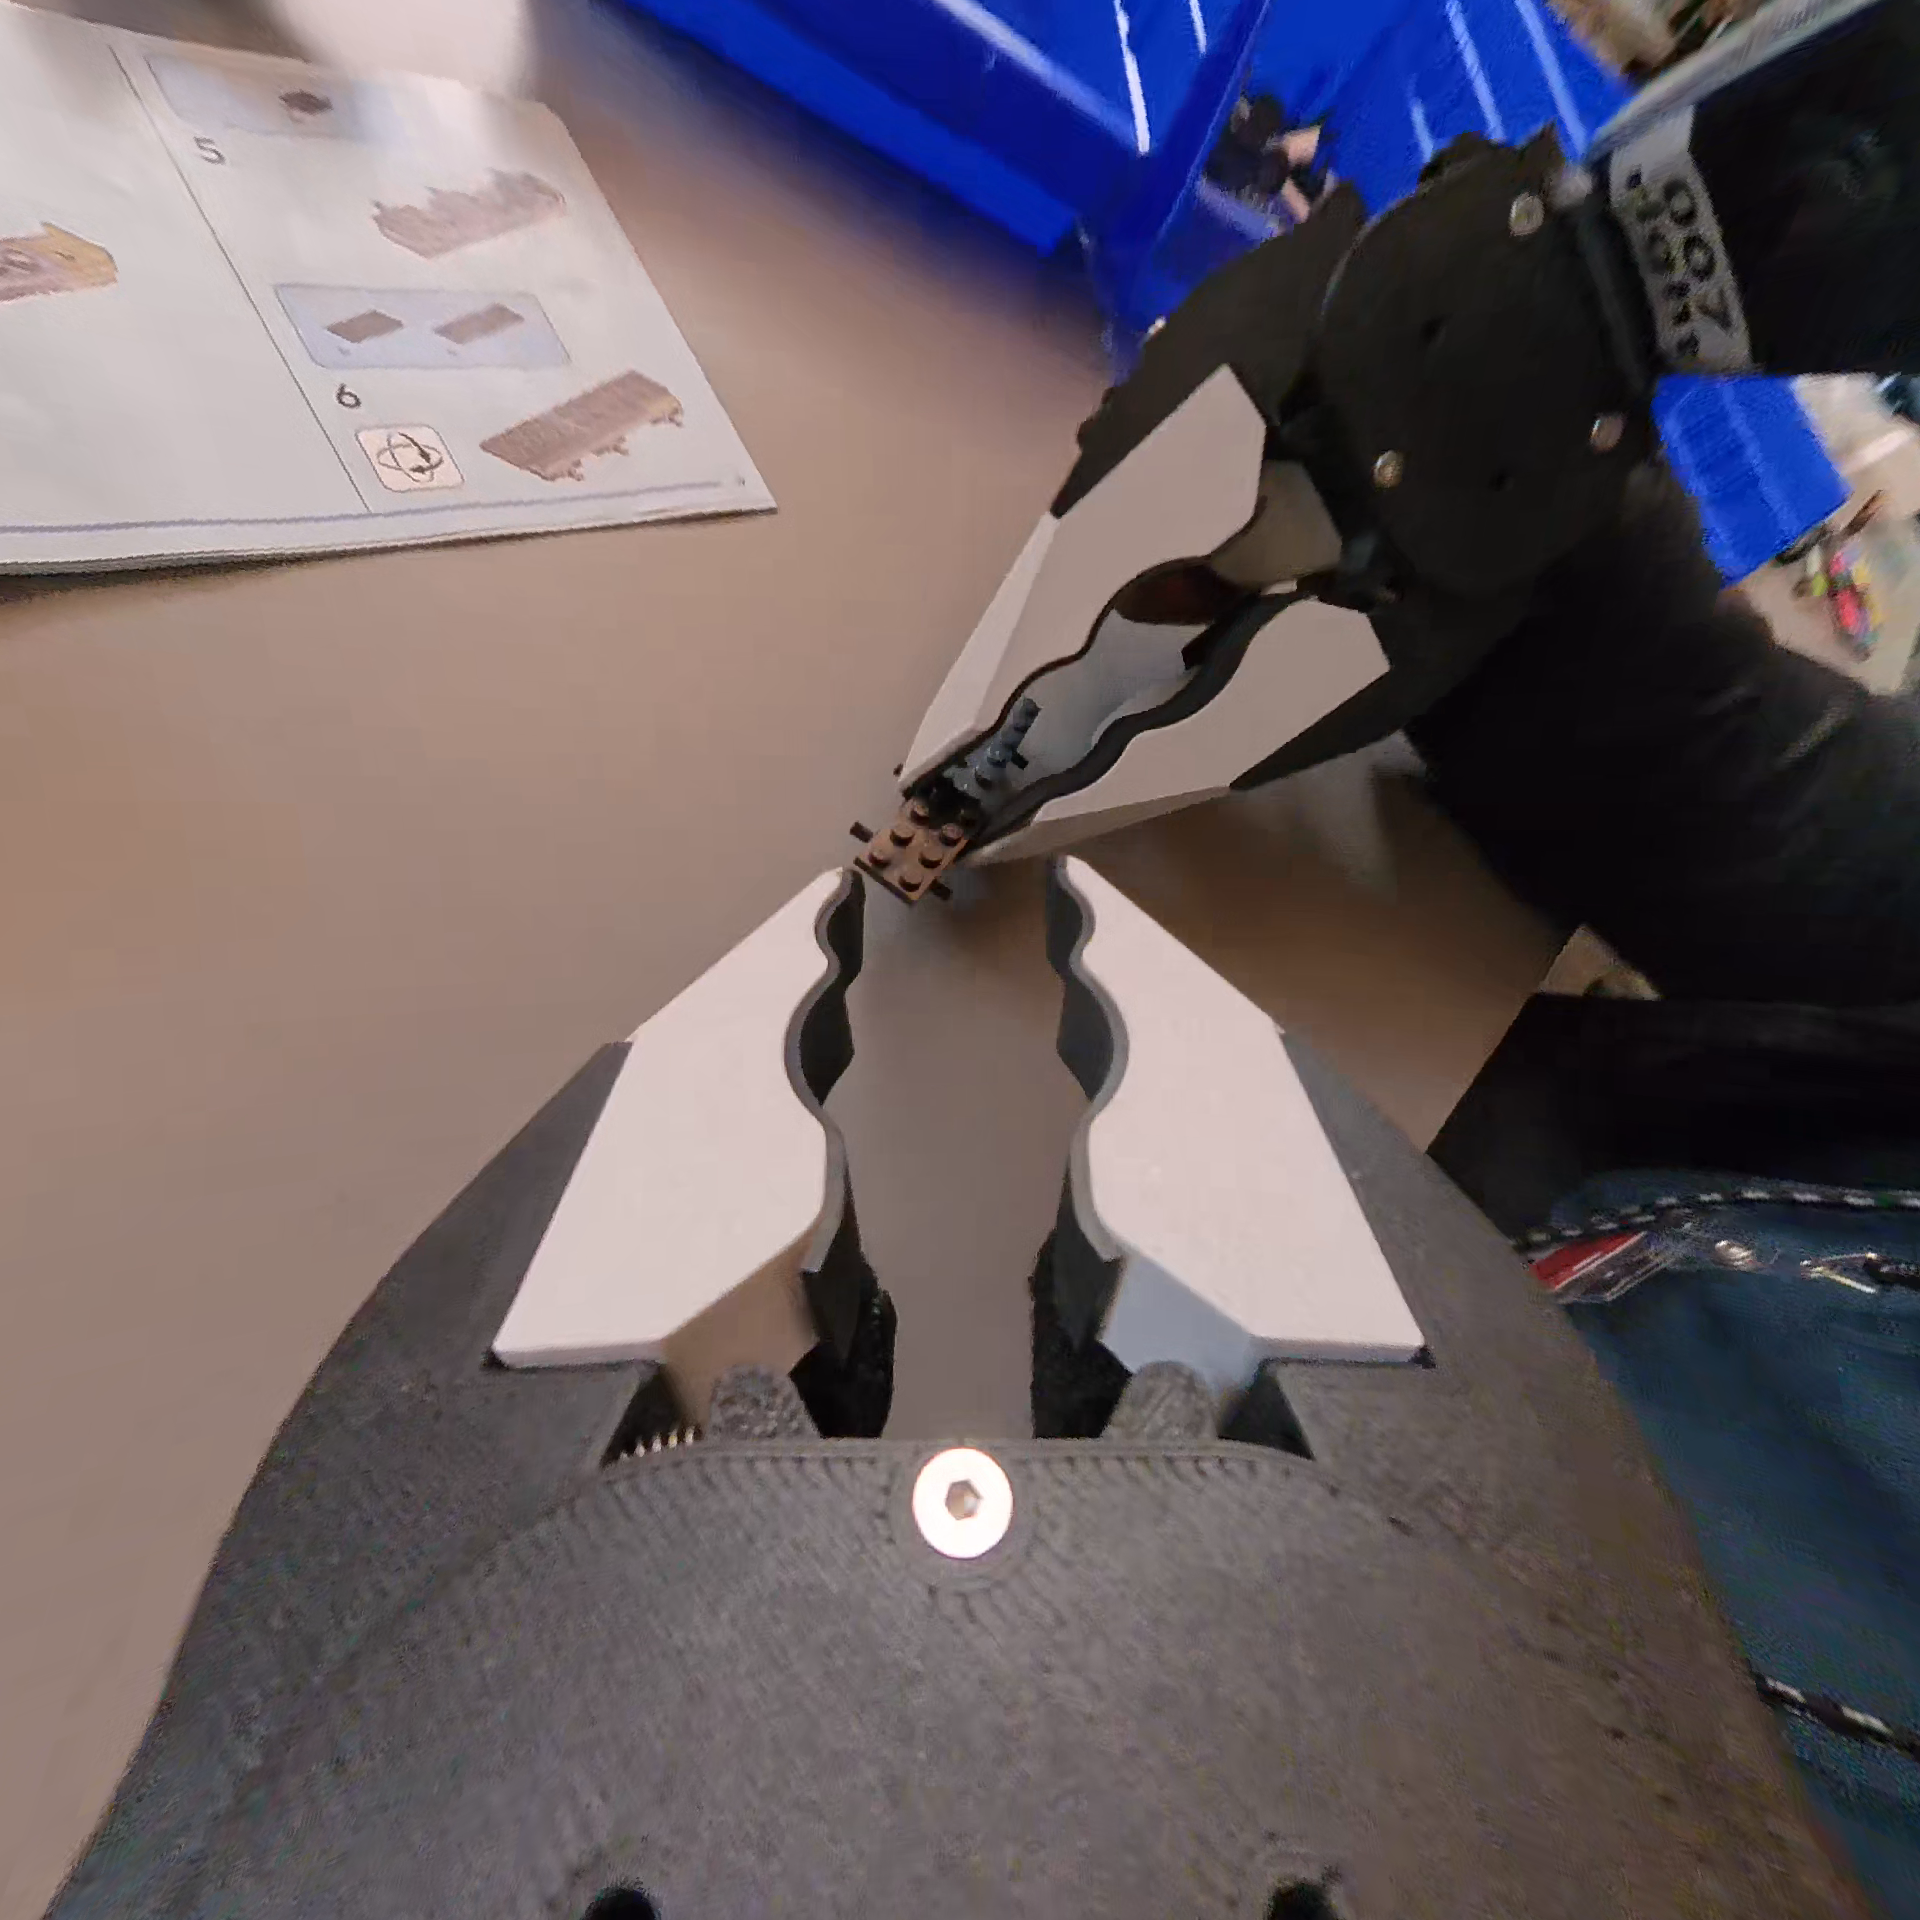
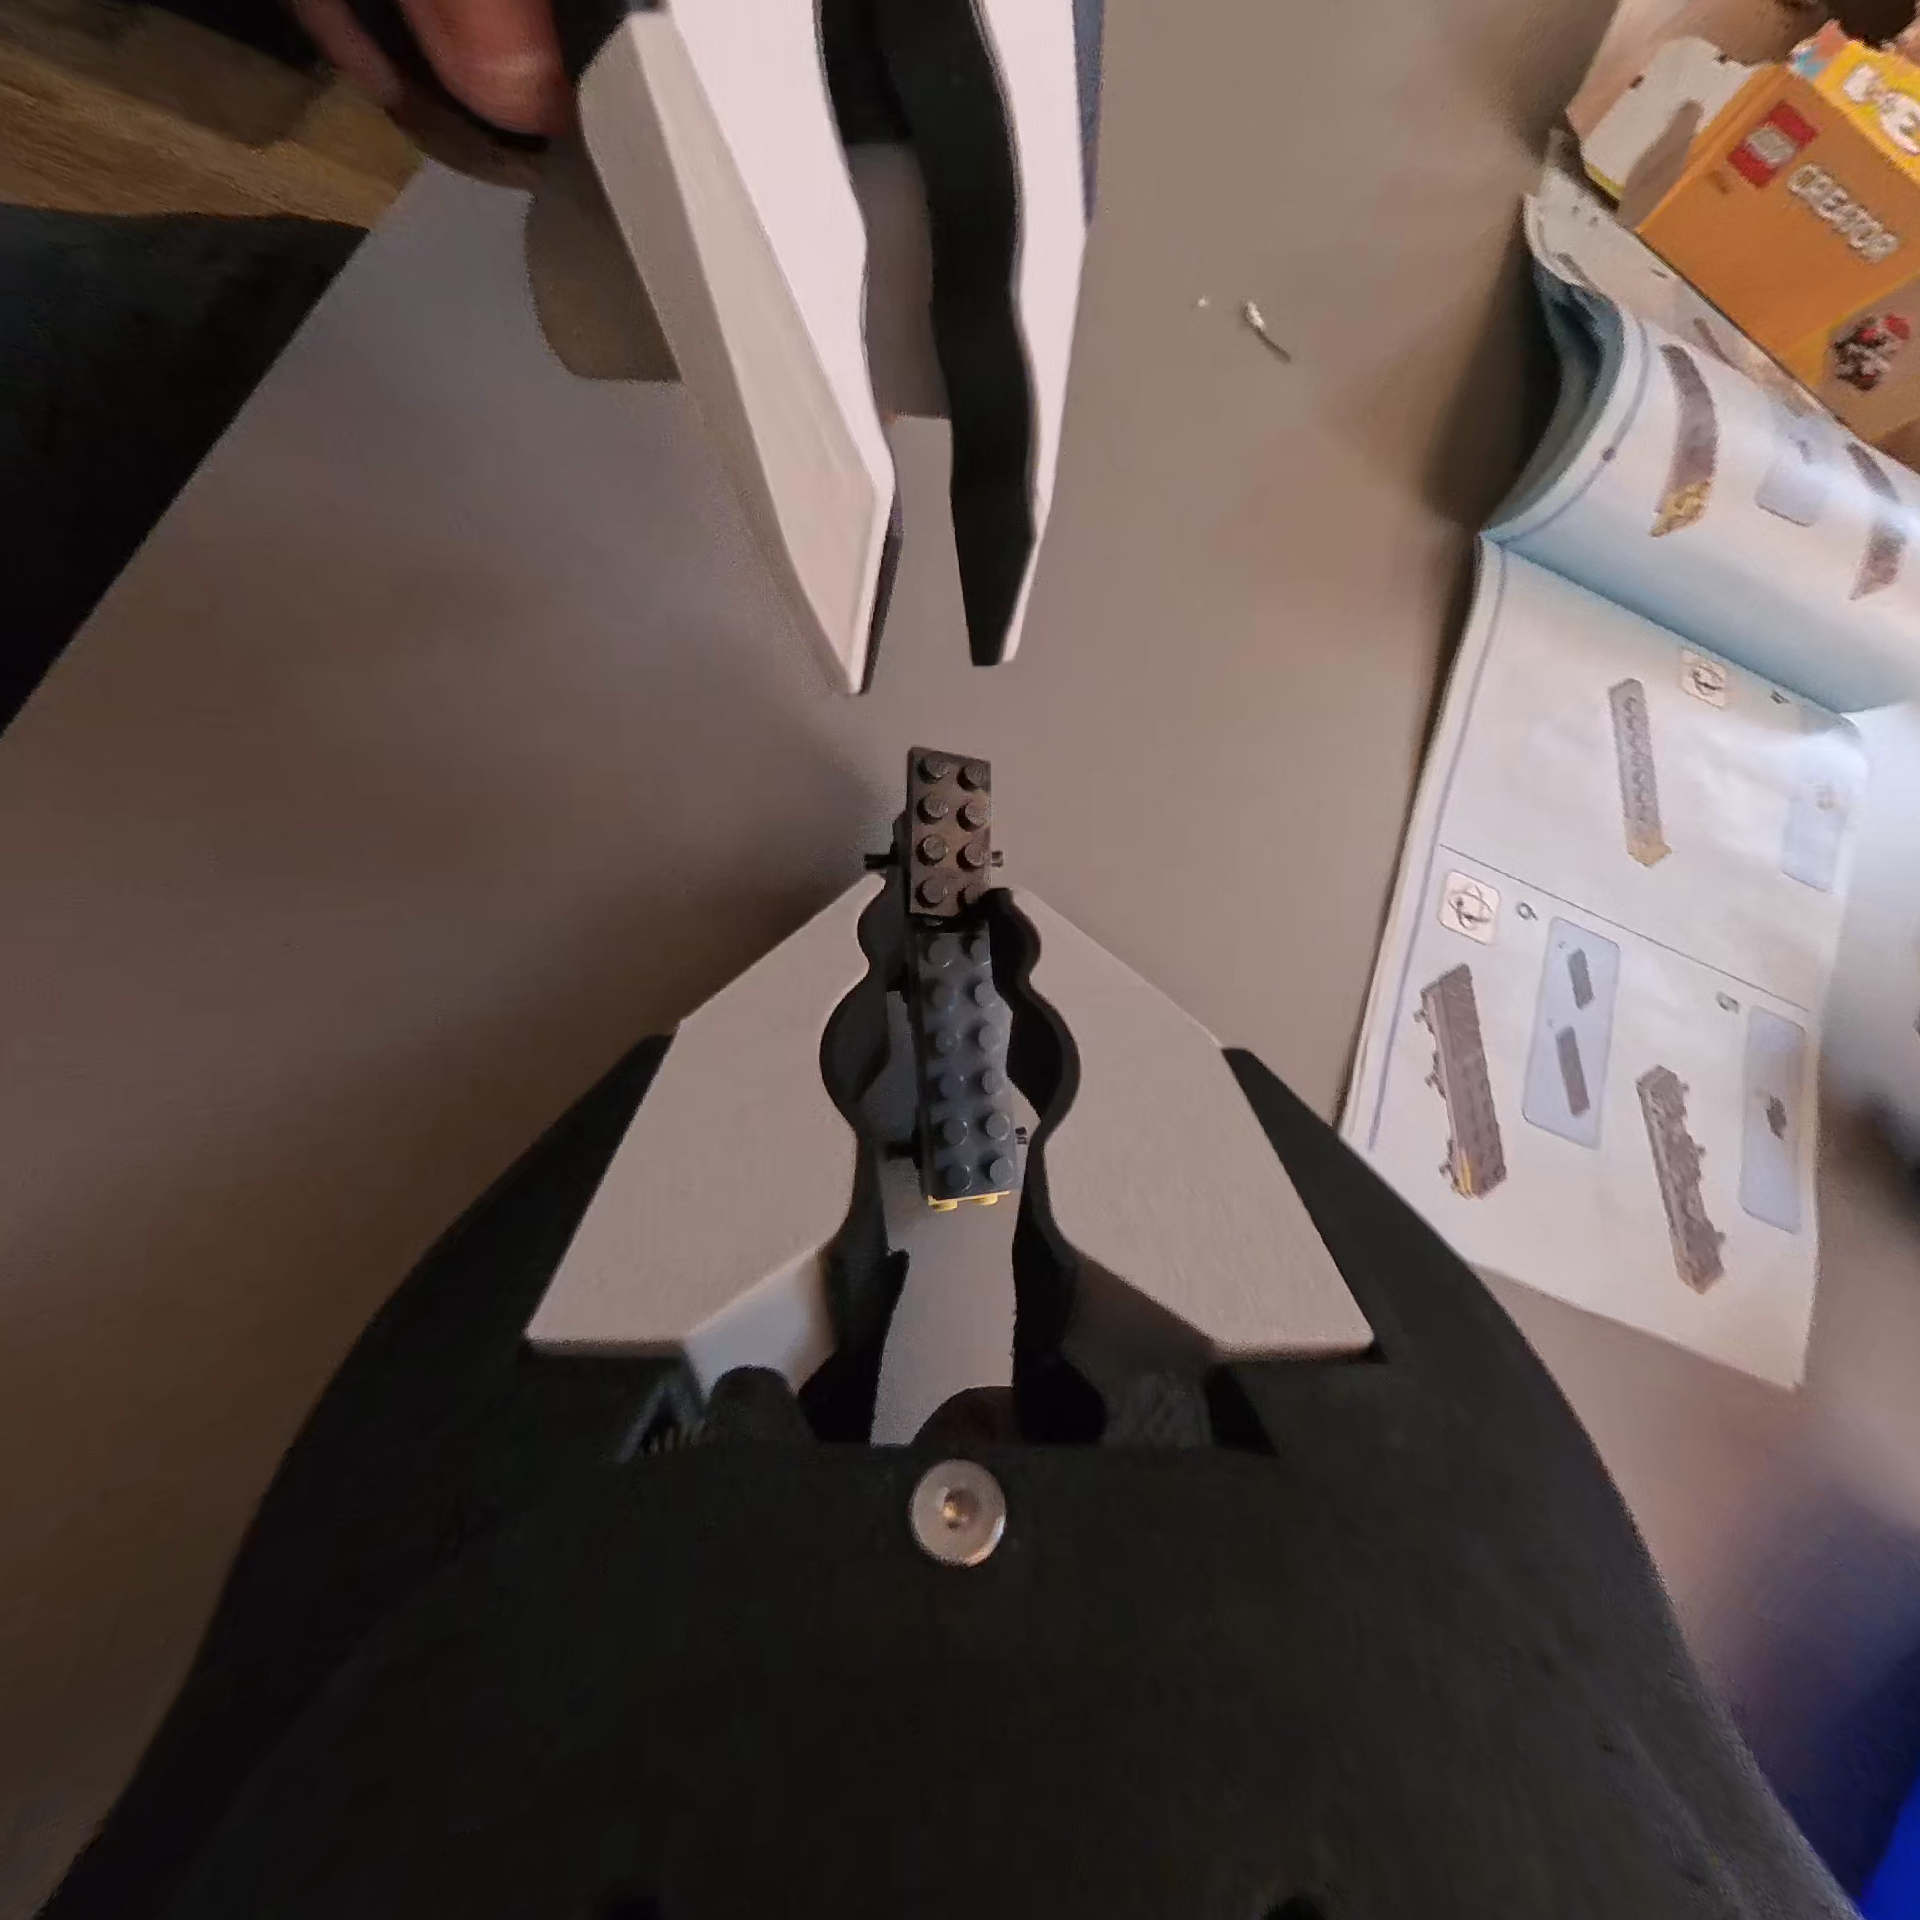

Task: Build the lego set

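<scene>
My right gripper (image 2: 943, 902) is shut on a small lego assembly. A dark blue-grey studded plate (image 2: 961, 1070) lies between its fingers, and a brown studded plate (image 2: 948, 831) sticks out past the fingertips. Small black pins stick out at the sides, and yellow bits show at the near end. In the left wrist view the right gripper (image 1: 961, 836) comes in from the upper right and holds the brown plate (image 1: 914, 854) low over the table. My left gripper (image 1: 954, 883) is open and empty, its tips just short of the brown end. The left gripper also shows in the right wrist view (image 2: 920, 670).
An open instruction booklet (image 1: 343, 312) lies on the grey-brown table (image 1: 416, 831); it also shows at the right (image 2: 1621, 935). Blue bins (image 1: 935, 94) stand at the back. An orange lego box (image 2: 1766, 208) sits beyond the booklet. A hand (image 2: 468, 62) holds the left gripper. Only a small space, under 4 cm, lies between the two pairs of fingers.
</scene>
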Available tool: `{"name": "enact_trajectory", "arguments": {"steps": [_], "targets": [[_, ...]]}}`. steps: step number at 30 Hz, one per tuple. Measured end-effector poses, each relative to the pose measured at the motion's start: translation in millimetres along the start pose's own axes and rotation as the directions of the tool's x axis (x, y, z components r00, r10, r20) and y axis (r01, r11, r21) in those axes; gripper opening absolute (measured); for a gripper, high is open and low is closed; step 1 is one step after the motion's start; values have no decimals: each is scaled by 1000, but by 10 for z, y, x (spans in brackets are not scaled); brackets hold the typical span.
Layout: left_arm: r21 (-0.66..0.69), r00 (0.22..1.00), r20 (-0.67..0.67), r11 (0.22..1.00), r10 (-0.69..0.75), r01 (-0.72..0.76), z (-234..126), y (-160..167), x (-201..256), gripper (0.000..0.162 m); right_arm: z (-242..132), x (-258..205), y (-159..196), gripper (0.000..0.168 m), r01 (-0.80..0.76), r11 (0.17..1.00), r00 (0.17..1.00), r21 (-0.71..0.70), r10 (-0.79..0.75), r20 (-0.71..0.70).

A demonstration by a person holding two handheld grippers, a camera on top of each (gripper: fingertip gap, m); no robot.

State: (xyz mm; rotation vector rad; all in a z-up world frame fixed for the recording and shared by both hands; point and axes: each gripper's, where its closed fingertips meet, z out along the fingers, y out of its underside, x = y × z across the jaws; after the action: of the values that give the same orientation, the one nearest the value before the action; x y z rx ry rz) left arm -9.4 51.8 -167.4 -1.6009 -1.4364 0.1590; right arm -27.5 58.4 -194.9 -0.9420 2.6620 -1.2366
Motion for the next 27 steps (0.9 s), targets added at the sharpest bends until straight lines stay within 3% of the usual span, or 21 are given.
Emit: {"name": "enact_trajectory", "arguments": {"steps": [1,11,27], "targets": [[19,1000,-12,1000,-16,16,3,-25,1,36,-36,26,1,16,-15,1000,1000,5,15,-23],[140,989,-78,981,-124,134,71,-239,22,35,-374,272,-12,16,-144,984,960,100,164,-228],[160,980,-131,973,-149,169,203,-379,172,35,-579,348,67,16,-159,979,934,127,191,-303]]}}
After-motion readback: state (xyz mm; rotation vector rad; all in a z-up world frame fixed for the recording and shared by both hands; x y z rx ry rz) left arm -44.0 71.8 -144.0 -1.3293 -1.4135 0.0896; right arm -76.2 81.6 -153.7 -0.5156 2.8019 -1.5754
